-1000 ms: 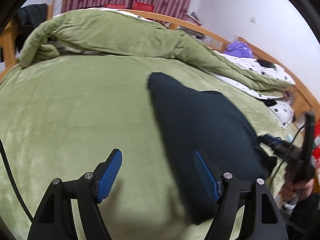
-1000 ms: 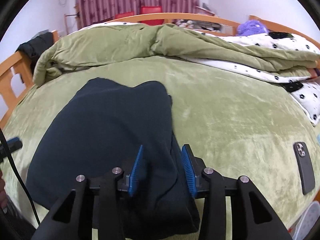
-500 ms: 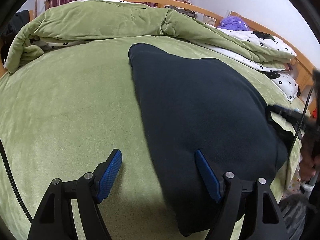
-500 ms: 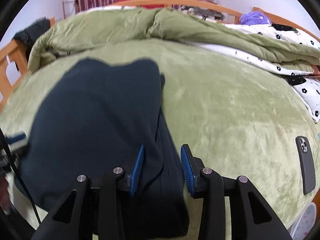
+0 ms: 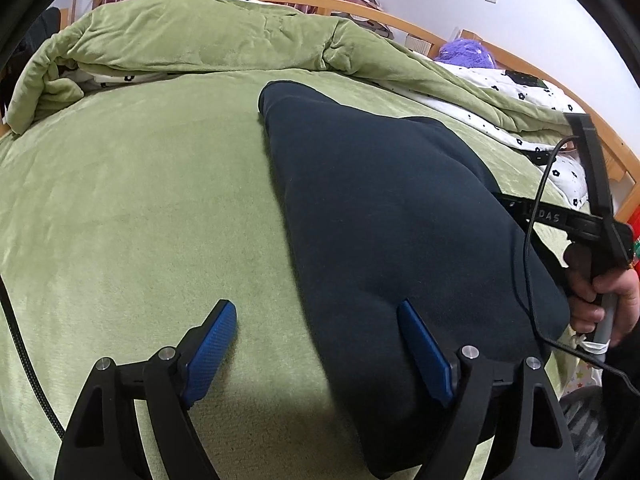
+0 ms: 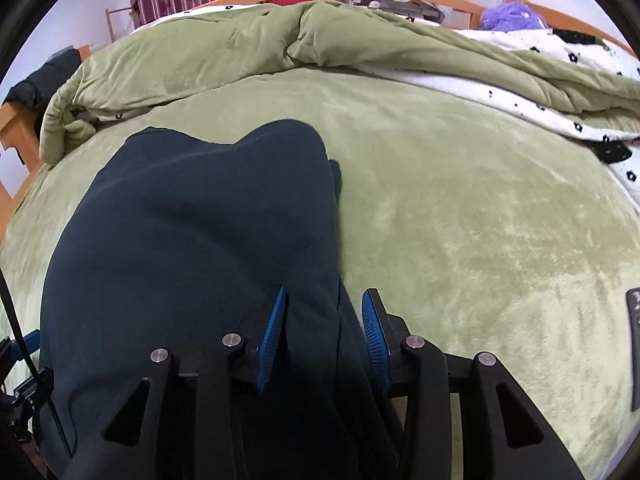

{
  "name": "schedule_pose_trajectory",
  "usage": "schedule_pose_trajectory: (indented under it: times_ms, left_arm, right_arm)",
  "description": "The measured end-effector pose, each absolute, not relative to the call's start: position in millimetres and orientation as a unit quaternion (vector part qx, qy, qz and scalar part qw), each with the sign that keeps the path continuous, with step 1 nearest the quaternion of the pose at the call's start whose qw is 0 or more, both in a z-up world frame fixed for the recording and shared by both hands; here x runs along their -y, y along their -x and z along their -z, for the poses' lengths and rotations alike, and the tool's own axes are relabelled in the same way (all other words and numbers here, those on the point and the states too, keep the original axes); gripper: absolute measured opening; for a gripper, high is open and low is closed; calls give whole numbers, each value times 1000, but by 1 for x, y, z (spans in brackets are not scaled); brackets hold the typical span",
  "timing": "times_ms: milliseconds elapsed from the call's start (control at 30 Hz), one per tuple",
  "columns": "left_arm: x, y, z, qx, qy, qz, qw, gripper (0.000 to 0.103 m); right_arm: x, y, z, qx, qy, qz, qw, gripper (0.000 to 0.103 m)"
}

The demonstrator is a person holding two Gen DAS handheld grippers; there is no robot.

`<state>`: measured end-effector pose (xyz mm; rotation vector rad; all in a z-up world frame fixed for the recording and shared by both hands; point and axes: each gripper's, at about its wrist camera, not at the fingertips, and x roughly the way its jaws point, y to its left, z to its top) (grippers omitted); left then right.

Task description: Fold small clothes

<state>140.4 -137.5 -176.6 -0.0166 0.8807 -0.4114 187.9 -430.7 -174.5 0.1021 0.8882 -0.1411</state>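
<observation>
One dark navy garment point(image 6: 192, 240) on green plush bedspread point(image 5: 140, 208); my right gripper point(image 6: 322, 336) seemingly pinches its edge, left gripper point(image 5: 316, 348) spread wide

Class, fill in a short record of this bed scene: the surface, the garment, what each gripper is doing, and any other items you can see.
surface: green blanket on a bed
garment: dark garment lying flat, right edge doubled over
left gripper: jaws wide open, straddling the garment's left edge, holding nothing
right gripper: jaws partly closed around the garment's right edge; whether they pinch it is unclear
other items: rumpled duvet behind the garment; phone at the right; purple plush far right
</observation>
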Motion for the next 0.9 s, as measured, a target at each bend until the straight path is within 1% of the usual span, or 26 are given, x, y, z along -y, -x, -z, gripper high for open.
schedule_pose_trajectory:
  times_ms: [100,200,300,467,533,567,667,700,733,833,900]
  left_arm:
    - [135,-140,175,-424,16,196,884,84]
    - [133,-137,170,-424,21,192,885,83]
    - [131,-130,162,-419,15,183,889,81]
    - [125,-106,138,-398,-4,166,902,81]
    - [120,-94,124,-387,-6,159,908,81]
    - [119,-90,119,-384,-7,157,910,81]
    - [110,-74,100,-376,-6,147,915,83]
    - [107,-68,93,-374,-6,144,916,85]
    - [104,-63,86,-372,-5,142,917,85]
    - [94,-47,70,-366,0,138,920,85]
    - [89,-39,60,-363,3,137,921,85]
  right_arm:
    - [433,-177,167,-422,-55,75,902,38]
    - [436,-159,158,-414,-55,85,905,42]
    - [440,-139,146,-409,-62,90,906,42]
    - [434,-100,125,-411,-76,84,905,43]
    - [429,-85,118,-412,-77,84,904,51]
    - [425,-77,113,-407,-77,85,906,54]
    - [416,-53,99,-393,-70,87,913,71]
    - [411,-44,92,-384,-65,89,917,78]
    - [406,-35,86,-375,-57,92,921,83]
    - [393,-13,71,-361,-41,97,927,90]
    - [384,5,61,-352,-38,95,930,93]
